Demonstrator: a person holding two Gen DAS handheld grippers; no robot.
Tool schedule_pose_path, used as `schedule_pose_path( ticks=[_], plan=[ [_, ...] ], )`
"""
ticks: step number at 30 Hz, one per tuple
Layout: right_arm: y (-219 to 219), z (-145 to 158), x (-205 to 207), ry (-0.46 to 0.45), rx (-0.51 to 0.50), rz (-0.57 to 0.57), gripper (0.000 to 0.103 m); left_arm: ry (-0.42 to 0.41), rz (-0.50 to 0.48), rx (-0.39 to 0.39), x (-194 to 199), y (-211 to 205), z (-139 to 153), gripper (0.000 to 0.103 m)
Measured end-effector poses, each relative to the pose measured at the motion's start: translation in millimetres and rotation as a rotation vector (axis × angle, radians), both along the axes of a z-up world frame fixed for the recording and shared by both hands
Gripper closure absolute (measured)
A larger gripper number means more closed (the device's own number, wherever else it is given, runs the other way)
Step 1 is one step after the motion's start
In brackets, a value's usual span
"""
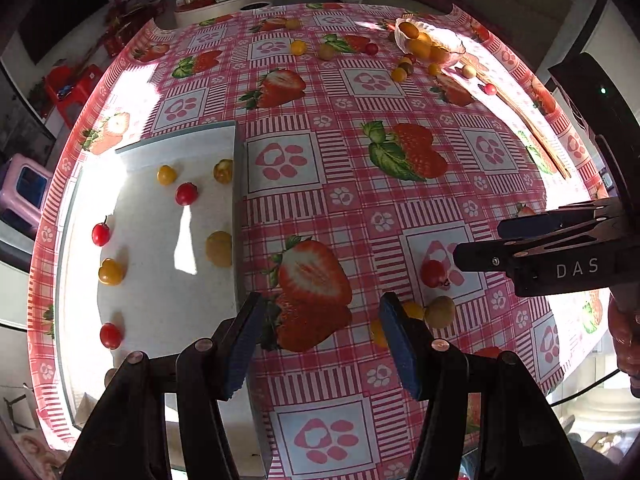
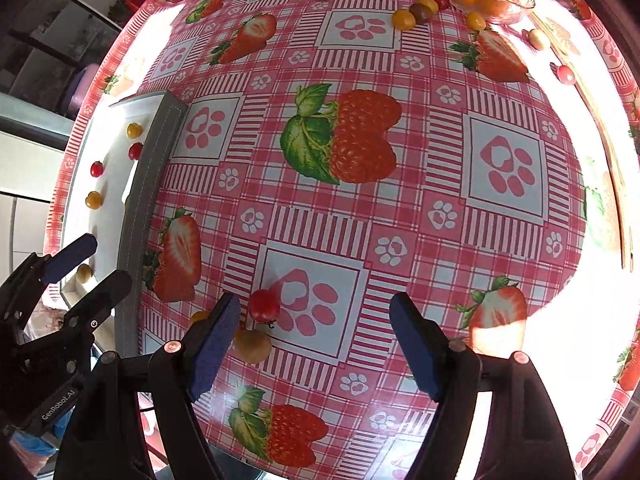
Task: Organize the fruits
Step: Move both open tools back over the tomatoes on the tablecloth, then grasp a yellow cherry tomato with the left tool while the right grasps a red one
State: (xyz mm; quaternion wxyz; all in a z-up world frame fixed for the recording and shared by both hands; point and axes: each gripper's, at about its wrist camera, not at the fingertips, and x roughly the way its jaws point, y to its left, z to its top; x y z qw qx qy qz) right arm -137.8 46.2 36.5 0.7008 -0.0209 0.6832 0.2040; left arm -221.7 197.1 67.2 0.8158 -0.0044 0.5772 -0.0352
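Tomatoes lie scattered: some on the white tray [image 1: 160, 280], more by the bowl [image 1: 452, 56], one red tomato [image 2: 264, 305] nearest. Right gripper [image 2: 316, 344] hovers beside it, jaws apart and empty, likely lining up; left gripper [image 1: 320, 344] apart, empty too.

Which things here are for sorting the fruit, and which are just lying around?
For the job:
white tray
red tomato
yellow-green tomato
glass bowl
left gripper
right gripper

Just lying about:
strawberry tablecloth
wooden stick
pink stool
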Motion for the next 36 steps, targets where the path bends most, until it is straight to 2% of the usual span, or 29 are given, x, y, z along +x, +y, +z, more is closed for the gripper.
schedule_pose_path(
  ticks=[2,5,13,18,21,25,27,32,34,36],
  plan=[
    [0,-4,-2,0.013,0.008,0.003,0.034,0.014,-0.017,-0.003,-4,-7,-7,0.043],
    [4,-9,-4,0.030,0.025,0.021,0.042,0.031,-0.038,-0.012,-9,-15,-19,0.043],
    [21,-20,-8,0.067,0.063,0.081,0.053,0.051,-0.095,-0.012,-10,-27,-38,0.043],
    [29,-25,-8,0.075,0.064,0.108,0.066,0.049,-0.123,-0.022,-7,-32,-43,0.043],
    [31,-27,-8,0.084,0.064,0.123,0.080,0.053,-0.140,-0.021,-6,-36,-47,0.043],
    [27,-28,-7,0.088,0.072,0.106,0.080,0.039,-0.159,-0.015,-3,-40,-48,0.043],
    [22,-28,-6,0.089,0.074,0.092,0.080,0.030,-0.170,-0.016,-1,-42,-47,0.047],
    [12,-27,-4,0.095,0.071,0.067,0.080,0.013,-0.184,0.004,4,-44,-47,0.075],
    [11,-26,-4,0.093,0.070,0.060,0.080,0.015,-0.170,-0.010,5,-39,-47,0.081],
    [7,-25,-2,0.091,0.072,0.054,0.080,0.023,-0.150,-0.036,5,-34,-47,0.081]
  ],
)
